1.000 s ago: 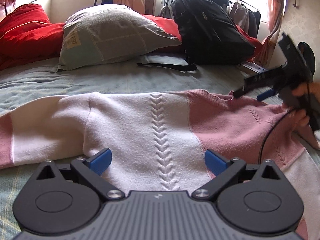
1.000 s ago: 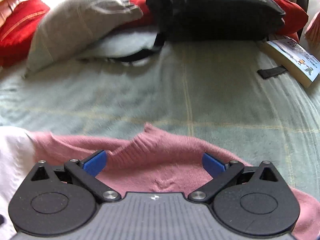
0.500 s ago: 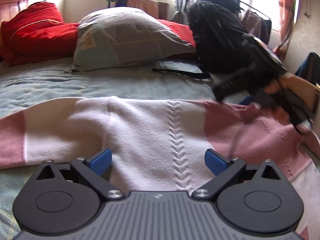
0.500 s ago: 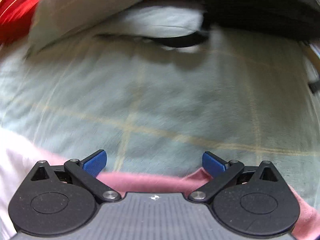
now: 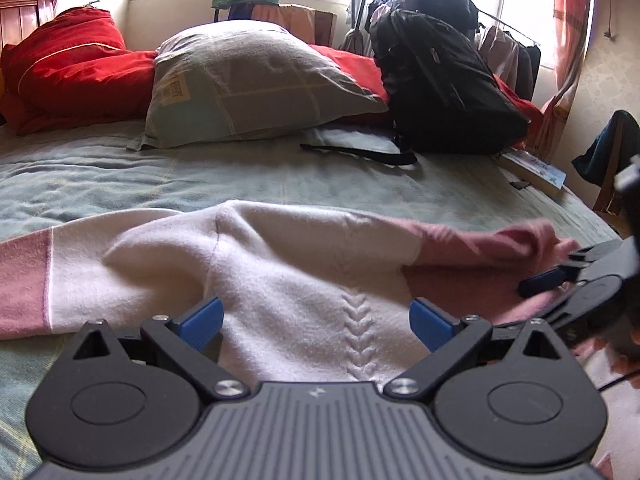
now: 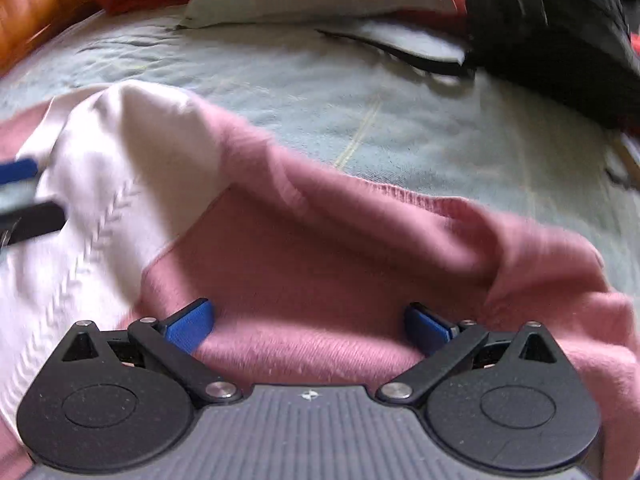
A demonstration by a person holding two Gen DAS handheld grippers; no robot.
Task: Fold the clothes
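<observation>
A white and pink knit sweater lies spread across the green bedsheet, its far edge rumpled into a raised fold. My left gripper is open low over the white middle panel with the cable stitch, holding nothing. My right gripper shows at the right edge of the left wrist view, low over the pink side. In the right wrist view the right gripper is open just above the pink part of the sweater, with no cloth between its fingers. A blue finger of the left gripper shows at the left edge.
A grey-green pillow and red cushions lie at the head of the bed. A black backpack with a loose strap sits at the back right. A book lies near the bed's right edge.
The right gripper swung from above the far sheet back down over the pink side. The sweater's far edge now stands bunched up. The left gripper stayed open over the white panel.
</observation>
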